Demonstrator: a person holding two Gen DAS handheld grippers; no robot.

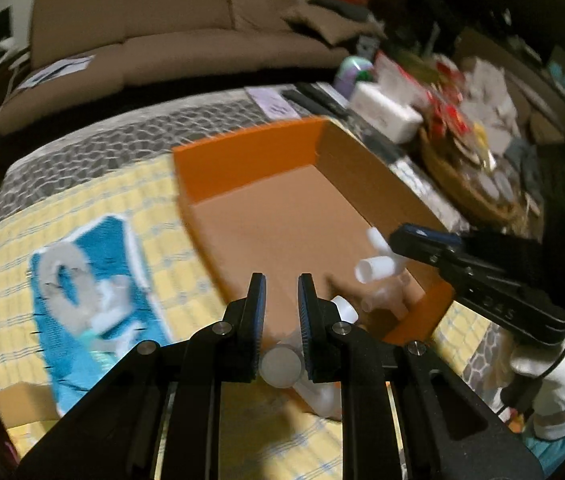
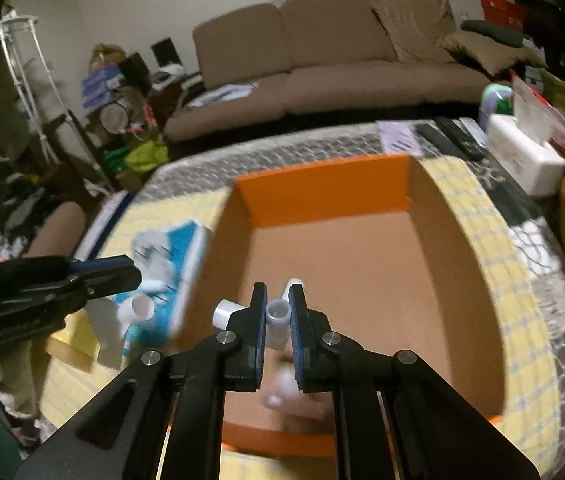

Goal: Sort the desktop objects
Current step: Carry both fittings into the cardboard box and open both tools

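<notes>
An open orange cardboard box lies on a yellow checked cloth. My left gripper is shut on a white pipe fitting held deep between its pads, above the box's near left edge. My right gripper is shut on a second white pipe fitting, over the box's near end. In the left wrist view the right gripper carries its branched fitting above the box's right wall. In the right wrist view the left gripper holds its fitting left of the box.
A blue and white package lies on the cloth left of the box. A white tissue box, remote controls and a wicker basket crowd the table's right side. A brown sofa stands behind.
</notes>
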